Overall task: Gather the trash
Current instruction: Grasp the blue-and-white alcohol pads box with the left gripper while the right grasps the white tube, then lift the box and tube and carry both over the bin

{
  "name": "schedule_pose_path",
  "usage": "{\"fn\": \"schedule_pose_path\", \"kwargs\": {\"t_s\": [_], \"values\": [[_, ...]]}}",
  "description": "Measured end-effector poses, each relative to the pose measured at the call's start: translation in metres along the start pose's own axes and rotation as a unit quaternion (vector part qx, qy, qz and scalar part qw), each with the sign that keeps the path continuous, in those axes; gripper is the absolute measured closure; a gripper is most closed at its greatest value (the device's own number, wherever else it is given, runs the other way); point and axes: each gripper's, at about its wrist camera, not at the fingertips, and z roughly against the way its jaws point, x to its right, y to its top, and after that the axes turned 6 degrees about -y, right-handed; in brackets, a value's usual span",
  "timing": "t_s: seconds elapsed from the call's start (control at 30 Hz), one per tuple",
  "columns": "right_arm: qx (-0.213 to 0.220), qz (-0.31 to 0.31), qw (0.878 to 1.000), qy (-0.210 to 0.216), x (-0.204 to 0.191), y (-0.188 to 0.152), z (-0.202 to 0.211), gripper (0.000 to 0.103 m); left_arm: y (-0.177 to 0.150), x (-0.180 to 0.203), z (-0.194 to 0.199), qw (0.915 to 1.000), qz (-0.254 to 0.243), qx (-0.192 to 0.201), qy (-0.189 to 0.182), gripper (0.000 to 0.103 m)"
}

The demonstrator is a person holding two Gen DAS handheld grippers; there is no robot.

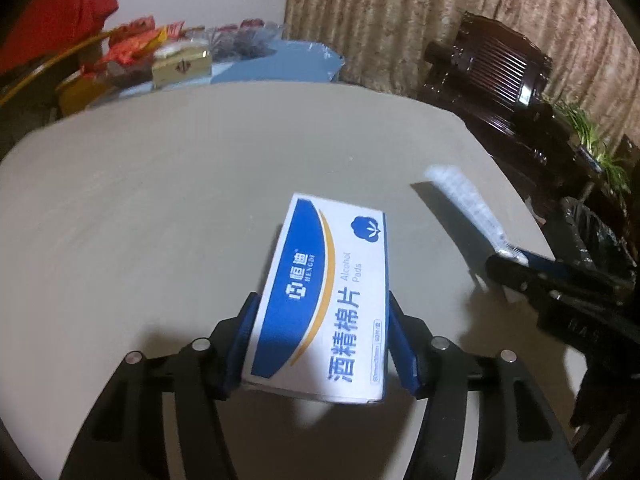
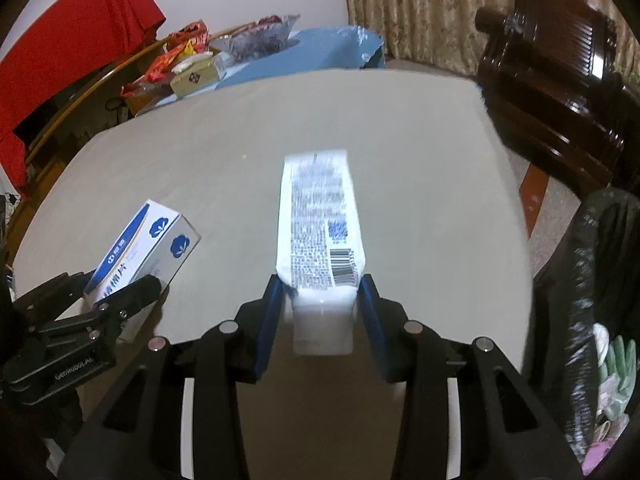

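The beige table (image 1: pixel 168 184) carries almost nothing; the trash has been lifted off it. At three o'clock of the right wrist view a black-lined bin (image 2: pixel 588 280) waits beside the table's edge, probably the drop point. The left gripper (image 1: pixel 322 344) clamps the blue-and-white alcohol pad box (image 1: pixel 332 292) across its narrow sides, tilted clear of the surface. The right gripper (image 2: pixel 320 320), at the left view's three o'clock, pinches a white tube (image 2: pixel 320 220) by its cap end, crimped tail forward, ready to tip in.
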Motion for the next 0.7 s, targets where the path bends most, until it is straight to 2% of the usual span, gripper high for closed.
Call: {"fn": "schedule_pose_path", "kwargs": {"t_s": [0.1, 0.2, 0.27, 0.3, 0.33, 0.5, 0.7], "values": [[0.001, 0.001, 1.000, 0.002, 0.000, -0.005, 0.001, 0.063, 0.002, -0.002, -0.002, 0.9999, 0.010, 0.001, -0.006, 0.032], [0.001, -0.007, 1.000, 0.004, 0.003, -0.006, 0.003, 0.062, 0.004, 0.000, -0.005, 1.0000, 0.006, -0.002, -0.001, 0.031], [0.001, -0.007, 1.000, 0.004, 0.003, -0.008, 0.004, 0.063, 0.004, 0.001, -0.006, 1.0000, 0.008, 0.000, -0.003, 0.033], [0.001, -0.006, 1.000, 0.001, 0.002, -0.009, 0.003, 0.064, 0.004, 0.000, -0.007, 1.0000, 0.008, 0.002, -0.002, 0.038], [0.001, -0.006, 1.000, 0.001, 0.002, -0.009, 0.004, 0.072, 0.003, 0.001, -0.007, 1.0000, 0.007, 0.003, 0.001, 0.045], [-0.007, -0.008, 1.000, 0.013, 0.002, -0.011, 0.010, 0.074, -0.002, 0.003, -0.001, 0.9998, 0.008, 0.013, 0.009, 0.046], [0.000, -0.009, 0.999, 0.032, 0.002, -0.005, 0.030, 0.074, -0.002, 0.016, 0.028, 0.9987, 0.003, 0.047, 0.018, 0.046]]}}
